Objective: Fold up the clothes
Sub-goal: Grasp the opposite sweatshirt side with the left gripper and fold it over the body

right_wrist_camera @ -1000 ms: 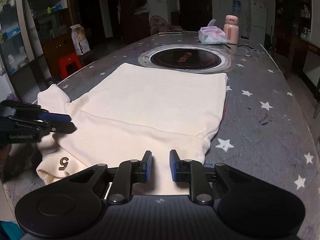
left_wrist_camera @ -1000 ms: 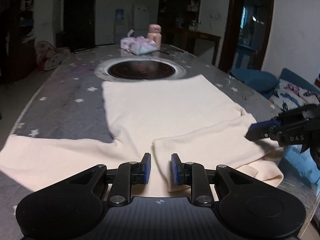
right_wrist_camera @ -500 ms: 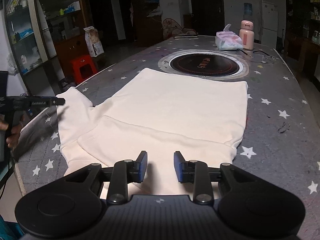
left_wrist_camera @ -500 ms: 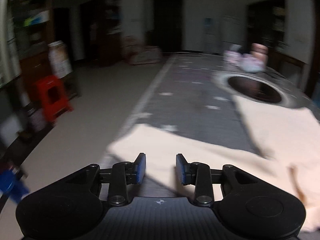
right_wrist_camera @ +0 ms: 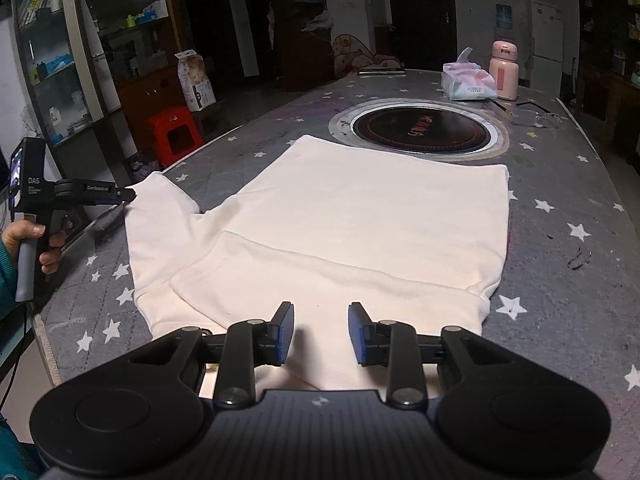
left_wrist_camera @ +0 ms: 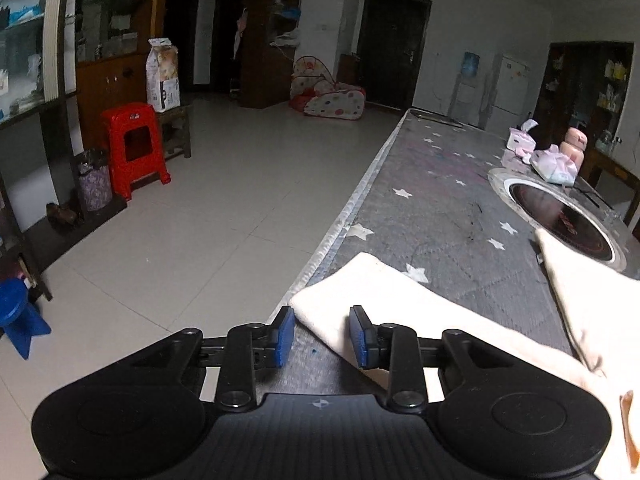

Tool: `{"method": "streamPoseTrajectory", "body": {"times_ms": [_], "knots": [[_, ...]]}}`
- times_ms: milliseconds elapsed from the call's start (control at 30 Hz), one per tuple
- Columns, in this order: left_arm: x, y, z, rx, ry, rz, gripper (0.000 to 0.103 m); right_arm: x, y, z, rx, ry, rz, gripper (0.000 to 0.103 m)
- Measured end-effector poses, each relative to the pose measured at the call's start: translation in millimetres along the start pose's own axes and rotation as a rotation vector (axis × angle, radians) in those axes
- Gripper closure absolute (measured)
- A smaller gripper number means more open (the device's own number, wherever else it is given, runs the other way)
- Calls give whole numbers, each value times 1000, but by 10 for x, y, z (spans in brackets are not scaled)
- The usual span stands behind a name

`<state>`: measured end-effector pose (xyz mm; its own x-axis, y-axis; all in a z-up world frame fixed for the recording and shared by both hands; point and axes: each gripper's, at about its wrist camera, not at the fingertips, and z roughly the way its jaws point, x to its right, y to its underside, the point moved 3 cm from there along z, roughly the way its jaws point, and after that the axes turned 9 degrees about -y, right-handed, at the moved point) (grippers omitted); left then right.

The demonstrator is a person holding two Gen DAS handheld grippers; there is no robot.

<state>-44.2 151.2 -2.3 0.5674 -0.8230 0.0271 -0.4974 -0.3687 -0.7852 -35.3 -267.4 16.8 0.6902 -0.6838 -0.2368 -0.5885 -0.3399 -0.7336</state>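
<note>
At the table's left edge, the left gripper has just been narrowing, pads still apart around the cuff of the outstretched sleeve, positioned to pinch it for folding inward. The cream sweater lies flat. The right gripper hovers spread over the folded sleeve, holding nothing.

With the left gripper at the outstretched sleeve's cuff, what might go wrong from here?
1. The sleeve cuff lies at the table edge; the open left gripper straddles only its corner, so a close may catch little cloth or nudge it off.
2. The other sleeve, already folded over the body, lies loose under the open right gripper; pulling the sweater could undo that fold.
</note>
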Motion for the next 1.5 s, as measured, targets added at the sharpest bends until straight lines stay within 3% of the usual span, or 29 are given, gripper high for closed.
{"method": "streamPoseTrajectory", "body": {"times_ms": [33,133,300,467,667,833,900,1200,1300,1500], "knots": [[-5,-4,3,0,0,-7,83,3,0,-10,2,0,0,73],[32,-25,16,14,-4,8,96,11,-1,-37,7,4,1,73],[103,-77,-81,44,26,0,99,36,5,-90,23,9,15,73],[373,-170,-504,96,176,28,99,49,10,-136,36,3,23,73],[979,-215,-1156,154,442,114,99,96,11,-195,62,-1,42,73],[1568,-16,-1558,152,651,216,99,164,34,-271,82,9,64,73],[1751,95,-1616,145,690,255,99,214,51,-307,90,21,76,73],[2319,628,-1565,12,795,404,96,435,132,-433,108,63,142,73],[2326,739,-1536,-26,811,440,88,473,129,-443,114,60,163,73],[2010,741,-1501,11,753,486,83,469,102,-390,112,30,183,73]]}}
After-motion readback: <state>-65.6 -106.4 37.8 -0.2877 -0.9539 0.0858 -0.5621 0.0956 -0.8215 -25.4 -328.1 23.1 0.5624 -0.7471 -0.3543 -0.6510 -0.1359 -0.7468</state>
